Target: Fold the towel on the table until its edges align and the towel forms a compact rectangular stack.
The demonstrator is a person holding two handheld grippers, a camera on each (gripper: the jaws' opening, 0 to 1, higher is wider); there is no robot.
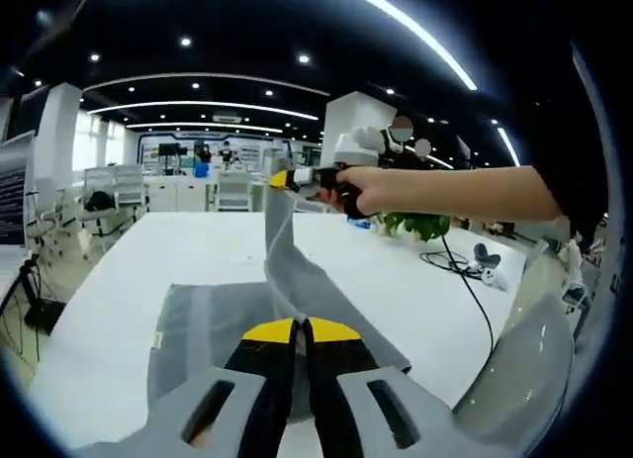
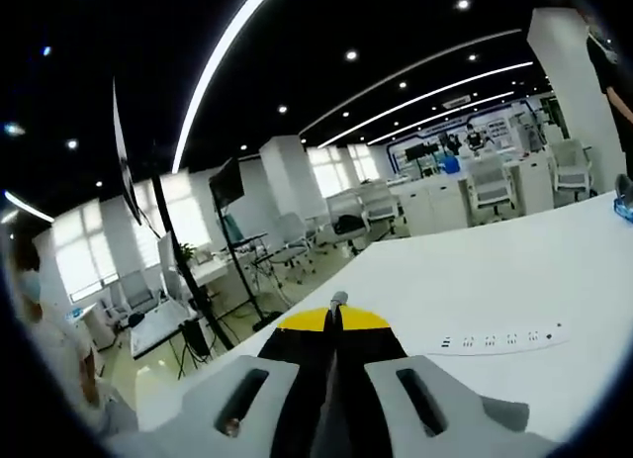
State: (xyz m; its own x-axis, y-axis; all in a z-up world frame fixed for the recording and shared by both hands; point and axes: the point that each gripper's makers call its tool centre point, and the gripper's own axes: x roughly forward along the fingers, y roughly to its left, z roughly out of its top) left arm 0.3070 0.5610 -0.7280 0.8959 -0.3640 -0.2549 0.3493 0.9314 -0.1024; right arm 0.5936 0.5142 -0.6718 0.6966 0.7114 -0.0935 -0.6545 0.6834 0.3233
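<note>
towel: grey, near end flat on the white table, one corner lifted
left gripper: jaws closed on towel
right gripper: pinching raised corner
room: bare table far and left

**Open table ahead, few things in my way**

From my right gripper view, bare white table stretches wide; only a flat power strip lies near. In my left gripper view, the raised towel crosses between my jaws and the other gripper.
</note>
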